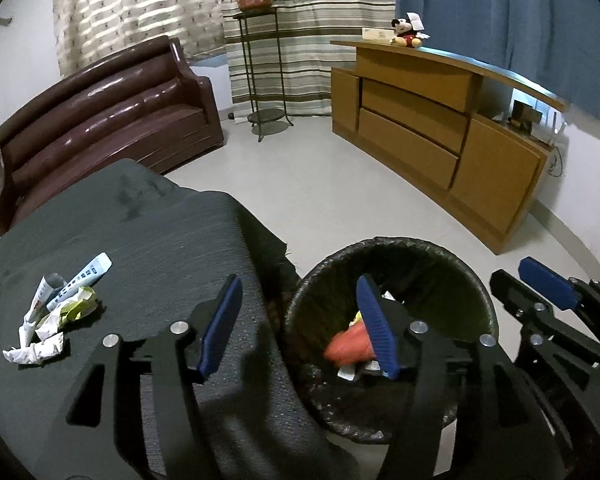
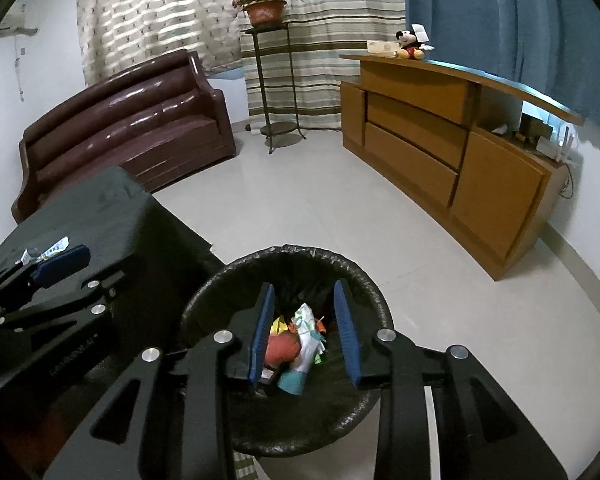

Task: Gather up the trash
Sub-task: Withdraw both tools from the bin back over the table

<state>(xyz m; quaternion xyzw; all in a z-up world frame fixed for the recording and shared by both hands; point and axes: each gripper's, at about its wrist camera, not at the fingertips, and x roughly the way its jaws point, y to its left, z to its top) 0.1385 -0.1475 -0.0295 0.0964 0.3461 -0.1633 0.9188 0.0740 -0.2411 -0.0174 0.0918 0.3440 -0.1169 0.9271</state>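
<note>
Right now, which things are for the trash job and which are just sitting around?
For the job:
crumpled papers on the black table
trash bin
wrappers in the bin

Just sitting around:
remote control
sofa
potted plant
cabinet
stuffed toy

R claw (image 2: 304,336) open over bin (image 2: 216,296) w/ trash (image 2: 306,340).

The room is bright but soft; light comes through the patterned curtain (image 1: 140,12) at eleven o'clock and makes pale stripes on it; the brown sofa (image 1: 100,120) has shiny white glare spots; the dark table cover (image 1: 120,240) has soft shadows at six o'clock; both pictures bend round at the edges with black corners; far things look a bit fuzzy
</note>
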